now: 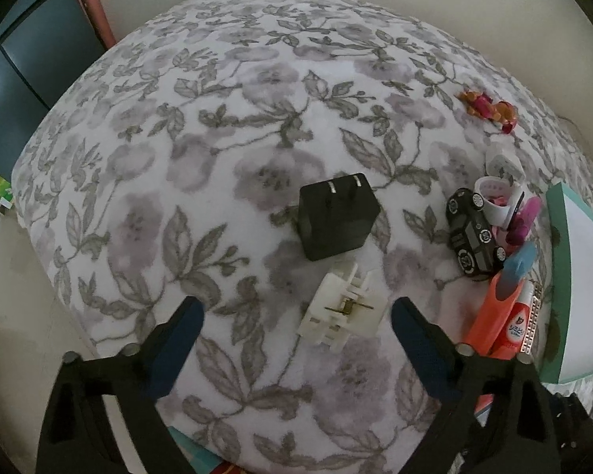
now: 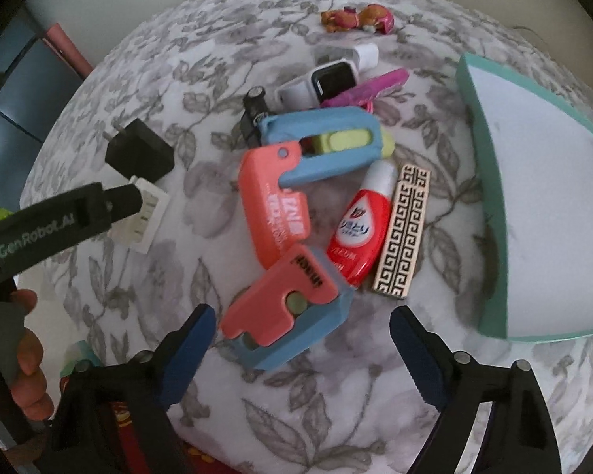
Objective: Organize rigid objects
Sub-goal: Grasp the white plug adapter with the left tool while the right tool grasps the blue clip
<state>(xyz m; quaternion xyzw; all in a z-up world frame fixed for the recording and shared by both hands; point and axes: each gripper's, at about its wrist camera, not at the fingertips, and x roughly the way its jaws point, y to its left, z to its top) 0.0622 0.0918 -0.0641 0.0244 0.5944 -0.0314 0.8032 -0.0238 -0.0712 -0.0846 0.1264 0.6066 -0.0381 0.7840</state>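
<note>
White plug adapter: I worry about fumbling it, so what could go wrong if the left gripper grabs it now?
The white plug adapter lies on a soft floral blanket, so the open left gripper may press it into the fabric or snag the pile. The black charger lies just beyond and could be nudged.

Left gripper (image 1: 296, 312), ahead: white plug piece (image 1: 342, 312) between the open fingers, black adapter (image 1: 338, 215) just beyond.
Left gripper, left side: bare floral cloth (image 1: 138, 158).
Right gripper (image 2: 302, 328), ahead: coral-and-blue cutter (image 2: 284, 312), red bottle (image 2: 361, 225), patterned bar (image 2: 403, 233) crowded together.
Right gripper, right side: teal box (image 2: 490, 213) walls the edge.
</note>
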